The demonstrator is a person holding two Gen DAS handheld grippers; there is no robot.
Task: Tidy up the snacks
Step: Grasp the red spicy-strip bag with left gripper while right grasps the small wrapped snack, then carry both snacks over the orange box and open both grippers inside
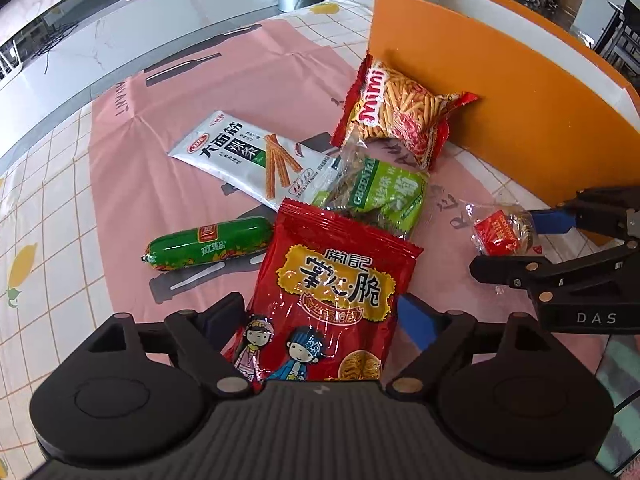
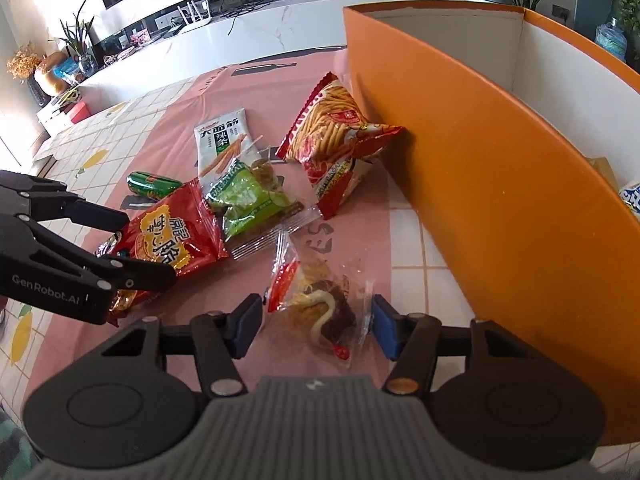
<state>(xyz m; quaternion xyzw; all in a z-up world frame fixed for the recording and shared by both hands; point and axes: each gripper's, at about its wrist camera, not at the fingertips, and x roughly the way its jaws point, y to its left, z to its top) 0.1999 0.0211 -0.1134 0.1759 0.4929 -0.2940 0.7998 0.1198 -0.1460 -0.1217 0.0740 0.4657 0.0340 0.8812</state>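
Note:
My left gripper (image 1: 320, 320) stands open, its jaws wide on either side of a red noodle-snack bag (image 1: 328, 288) that lies on the pink cloth; the pads do not press it. In the right wrist view the same left gripper (image 2: 144, 246) straddles that bag (image 2: 168, 240). My right gripper (image 2: 318, 320) is shut on a clear-wrapped pastry (image 2: 320, 304), with its blue pads against the wrapper's two sides. The pastry rests on the cloth. The left wrist view shows the right gripper (image 1: 510, 246) at the far right, around the pastry (image 1: 500, 232).
A tall orange box (image 2: 500, 200) stands on the right, with a blue-and-white packet (image 2: 632, 200) inside. On the cloth lie a Mimi stick-snack bag (image 1: 400, 116), a green packet (image 1: 380, 192), a white spicy-strip packet (image 1: 248, 156) and a green sausage (image 1: 208, 244).

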